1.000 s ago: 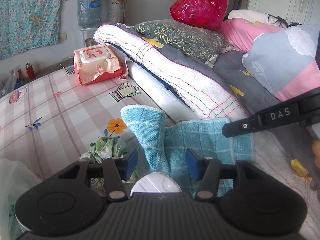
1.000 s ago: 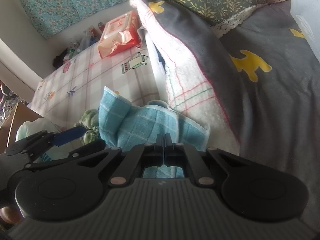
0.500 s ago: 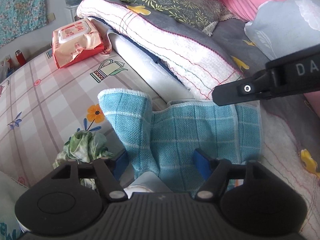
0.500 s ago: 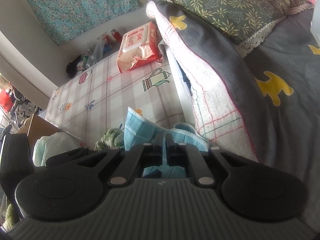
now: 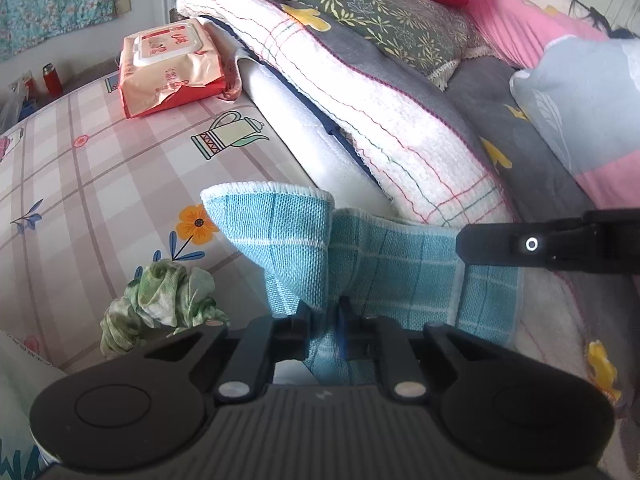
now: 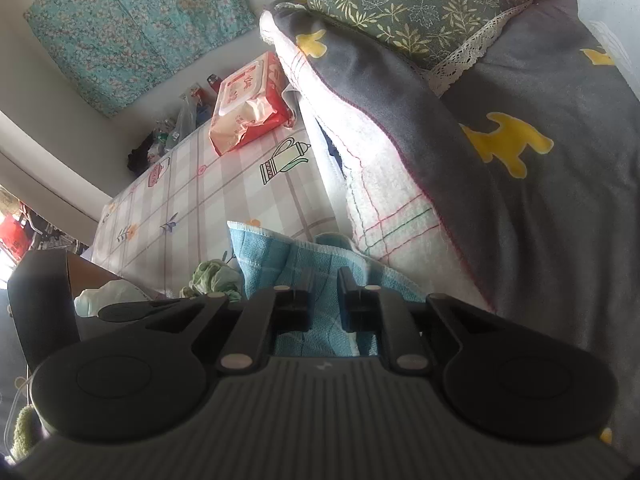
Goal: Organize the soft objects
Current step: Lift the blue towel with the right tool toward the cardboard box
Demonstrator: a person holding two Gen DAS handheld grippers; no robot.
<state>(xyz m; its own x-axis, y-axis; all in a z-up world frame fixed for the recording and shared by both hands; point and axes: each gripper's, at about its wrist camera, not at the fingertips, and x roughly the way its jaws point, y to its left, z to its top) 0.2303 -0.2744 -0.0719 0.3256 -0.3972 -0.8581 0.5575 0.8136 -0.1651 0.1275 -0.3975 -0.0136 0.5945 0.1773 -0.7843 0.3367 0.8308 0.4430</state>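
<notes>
The left gripper [image 5: 323,314] was clamped on the blue towel [image 5: 384,264] at the bed edge, while the right gripper's [image 6: 323,294] jaws had just parted slightly, seemingly no longer pinching it.

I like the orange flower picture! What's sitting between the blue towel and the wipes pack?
Nothing: in the left wrist view, only bare checked sheet with a printed jug lies between the blue towel and the wipes pack.

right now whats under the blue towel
The blue towel lies across the checked tablecloth and the white blanket's edge. Whatever sits beneath its folds is covered.
</notes>
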